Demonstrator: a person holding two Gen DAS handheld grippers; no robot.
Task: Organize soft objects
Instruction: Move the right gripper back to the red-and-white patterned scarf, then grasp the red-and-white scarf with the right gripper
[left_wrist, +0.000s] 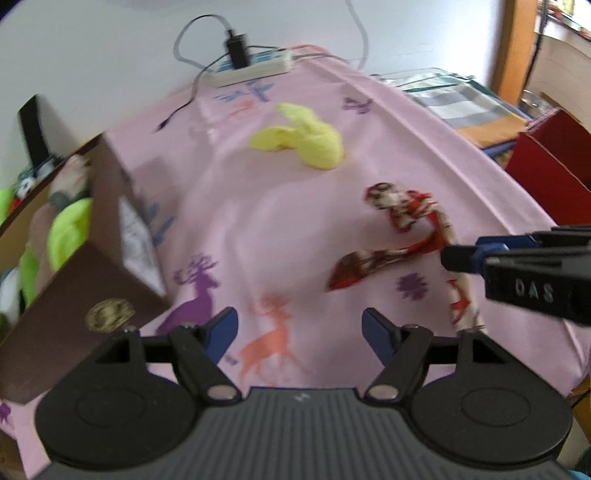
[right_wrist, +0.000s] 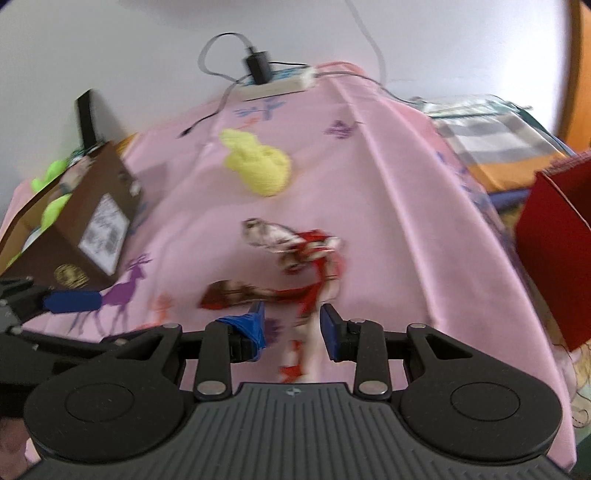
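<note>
Only right view shows scarf (right_wrist: 314, 273) (patterned) between claw (right_wrist: 291, 328).

Both views bright, soft even daylight, no hard shadows. Slight sheen on the pink deer-print tablecloth (left_wrist: 258, 229) near its far end. Soft shadow beside the brown cardboard box (left_wrist: 110, 236) on the cloth. White wall (left_wrist: 92, 48) close to blown out. Heavy motion blur in both: the crumpled yellow knit cloth (right_wrist: 258, 166) and the red-and-white patterned scarf (right_wrist: 306, 258) are smeared, worse in the right wrist view; box label unreadable. Black gripper bodies in the foreground stay sharp. Strong fisheye: table edges bow, corners vignette dark.
</note>
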